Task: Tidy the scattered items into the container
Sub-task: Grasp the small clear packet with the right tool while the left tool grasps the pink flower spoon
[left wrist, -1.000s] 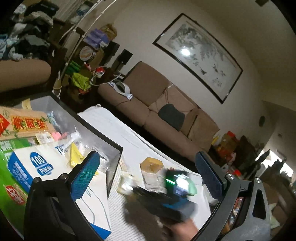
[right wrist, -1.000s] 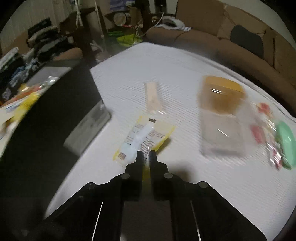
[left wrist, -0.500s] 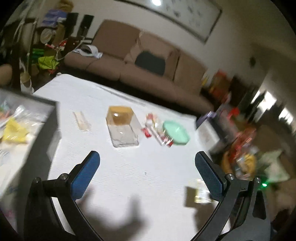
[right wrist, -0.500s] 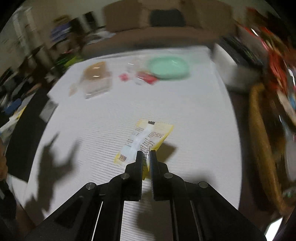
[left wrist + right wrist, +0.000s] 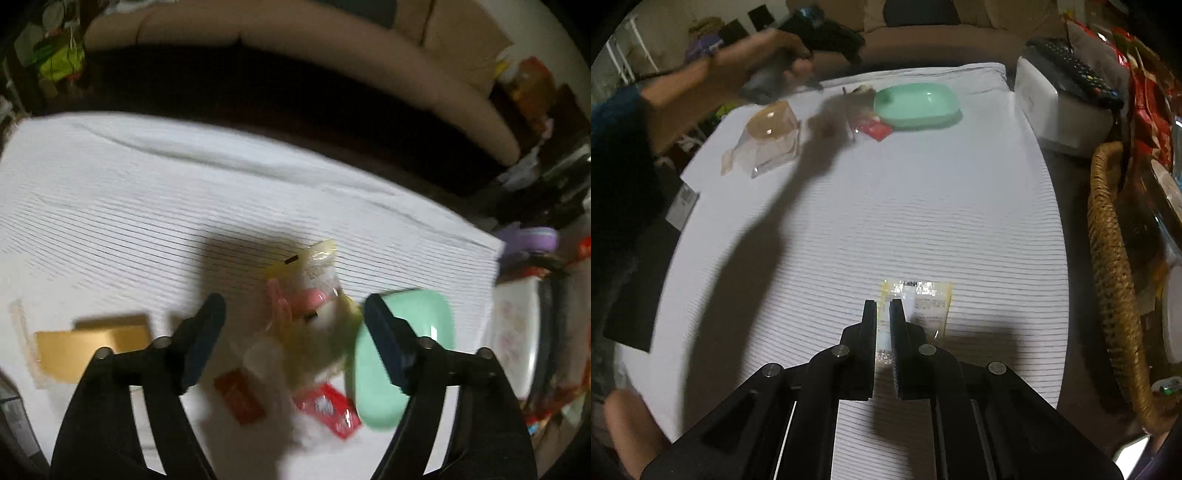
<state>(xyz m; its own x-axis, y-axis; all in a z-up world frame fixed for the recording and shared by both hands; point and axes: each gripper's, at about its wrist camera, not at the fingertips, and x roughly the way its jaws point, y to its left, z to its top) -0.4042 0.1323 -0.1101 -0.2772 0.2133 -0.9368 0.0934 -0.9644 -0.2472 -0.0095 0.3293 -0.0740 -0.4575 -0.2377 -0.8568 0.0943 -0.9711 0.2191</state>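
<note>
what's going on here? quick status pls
A person is tidying a white striped cloth with two handheld grippers. The right gripper is nearly shut on a yellow-edged clear packet at the near side. The left gripper is open, hovering over a blurry pile of small packets between a mint green dish and a clear box with an amber lid. The container is not in view now.

The tabletop (image 5: 923, 206) wears white cloth with thin dark stripes. The dish (image 5: 918, 104) is mint green; the box (image 5: 772, 122) has an amber lid over clear plastic. Red wrappers (image 5: 325, 406) lie by a yellow-edged clear packet (image 5: 314, 258). Another yellow-and-clear packet (image 5: 923, 302) carries dark print. The left fingers (image 5: 201, 341) are blue-padded, the right fingers (image 5: 868, 343) black. The basket (image 5: 1108, 266) is brown wicker.
</note>
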